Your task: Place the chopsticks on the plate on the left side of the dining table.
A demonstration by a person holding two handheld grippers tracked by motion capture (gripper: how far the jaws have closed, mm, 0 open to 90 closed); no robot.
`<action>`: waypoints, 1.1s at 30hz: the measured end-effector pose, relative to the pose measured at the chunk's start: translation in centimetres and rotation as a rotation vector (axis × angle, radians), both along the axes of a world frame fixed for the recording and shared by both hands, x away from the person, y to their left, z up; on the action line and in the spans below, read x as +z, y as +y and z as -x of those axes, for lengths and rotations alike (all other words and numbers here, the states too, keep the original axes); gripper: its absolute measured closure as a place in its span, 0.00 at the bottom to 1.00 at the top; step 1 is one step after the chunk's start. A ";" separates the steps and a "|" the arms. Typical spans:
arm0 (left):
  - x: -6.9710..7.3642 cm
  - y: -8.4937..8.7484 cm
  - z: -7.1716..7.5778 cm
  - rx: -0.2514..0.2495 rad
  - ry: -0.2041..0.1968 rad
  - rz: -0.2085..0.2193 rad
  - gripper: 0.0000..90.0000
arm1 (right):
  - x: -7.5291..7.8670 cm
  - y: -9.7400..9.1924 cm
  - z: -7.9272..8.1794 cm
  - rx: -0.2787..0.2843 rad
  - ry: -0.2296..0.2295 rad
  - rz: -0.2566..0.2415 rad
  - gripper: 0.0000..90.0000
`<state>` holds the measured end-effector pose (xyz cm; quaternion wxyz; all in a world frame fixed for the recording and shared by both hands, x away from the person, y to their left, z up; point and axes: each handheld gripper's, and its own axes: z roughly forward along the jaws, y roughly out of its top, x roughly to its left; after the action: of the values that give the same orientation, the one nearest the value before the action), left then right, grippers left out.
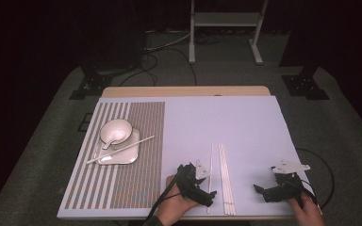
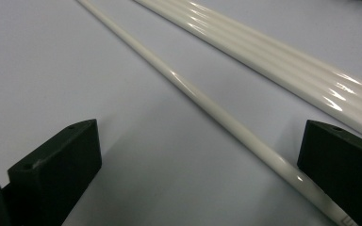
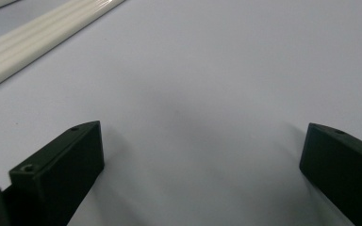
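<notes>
The left gripper (image 2: pixel 198 174) sits low on the worktop (image 1: pixel 245 122) with jaws spread astride the single chopstick (image 2: pixel 202 101), apparently positioned to pinch it, left of the bundled chopsticks (image 2: pixel 283 63); the right gripper (image 3: pixel 202 174) rests open, empty, near right.

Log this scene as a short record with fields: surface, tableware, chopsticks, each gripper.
surface: table with a pale cover; striped mat on its left part
tableware: bowl on a square plate, both on the mat; spoon in the bowl; one chopstick across the plate
chopsticks: single chopstick lying apart; bundle beside it, flat on the cover
left gripper: open, jaws either side of the single chopstick, not closed on it
right gripper: open, nothing between the jaws, bare cover below
</notes>
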<state>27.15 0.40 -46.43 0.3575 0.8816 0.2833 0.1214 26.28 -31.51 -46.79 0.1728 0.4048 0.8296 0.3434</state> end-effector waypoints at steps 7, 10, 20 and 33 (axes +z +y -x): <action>0.0 1.0 0.1 0.001 0.002 -0.004 0.00 | 0.0 0.0 0.0 0.000 0.000 0.000 0.00; 0.0 1.3 0.2 0.003 0.002 -0.005 0.00 | 0.0 0.0 0.0 0.000 0.000 0.000 0.00; 0.1 2.7 0.7 0.011 0.000 -0.008 0.00 | 0.0 0.0 0.0 0.001 -0.001 0.000 0.00; 0.1 4.2 1.3 0.023 0.002 -0.007 0.00 | 0.0 0.0 0.0 0.000 -0.001 0.000 0.00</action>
<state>25.89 4.62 -46.36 0.3526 0.8797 0.2932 0.1256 26.28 -31.51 -46.79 0.1730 0.4047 0.8296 0.3435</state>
